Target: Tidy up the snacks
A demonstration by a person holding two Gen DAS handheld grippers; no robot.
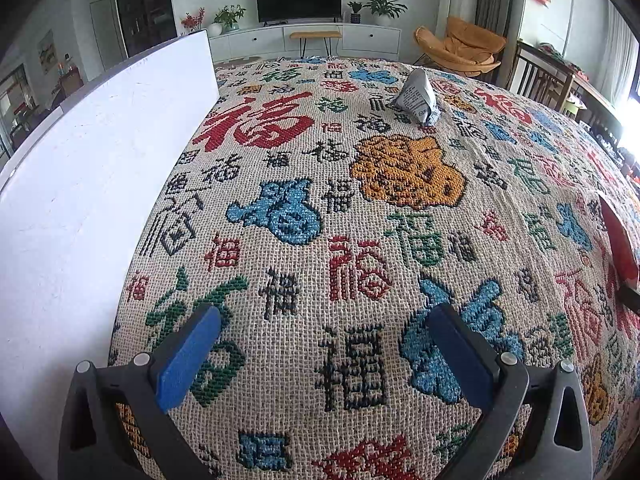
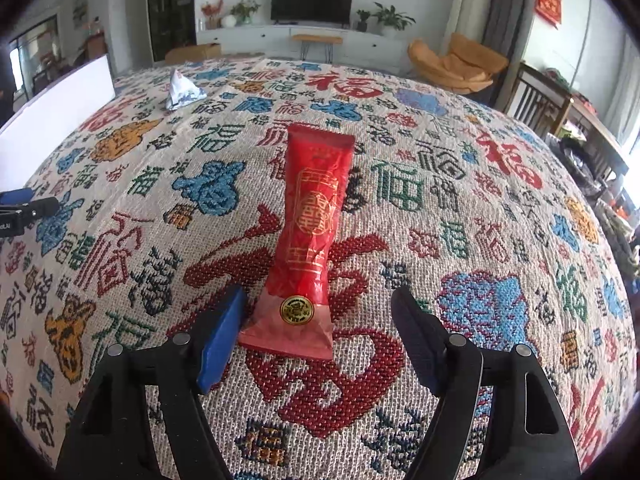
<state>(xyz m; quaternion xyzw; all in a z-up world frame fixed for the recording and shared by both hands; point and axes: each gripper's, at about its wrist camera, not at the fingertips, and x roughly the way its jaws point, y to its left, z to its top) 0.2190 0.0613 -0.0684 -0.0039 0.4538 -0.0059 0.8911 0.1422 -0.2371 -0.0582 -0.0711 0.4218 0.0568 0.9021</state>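
Snacks lie loose on the cloth (image 1: 360,240), so little looks done; left gripper (image 1: 320,354) is wide and holds nothing; silver pack (image 1: 418,98) sits far off; right gripper (image 2: 320,330) is wide around the red pack (image 2: 312,220).

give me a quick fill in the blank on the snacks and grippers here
1. The long snack packet lying between the right gripper's fingers is ____ in colour.
2. The left gripper holds ____.
3. The silver packet lies on the patterned ____.
4. The white board stands to the ____ of the left gripper.

Missing words: red; nothing; cloth; left
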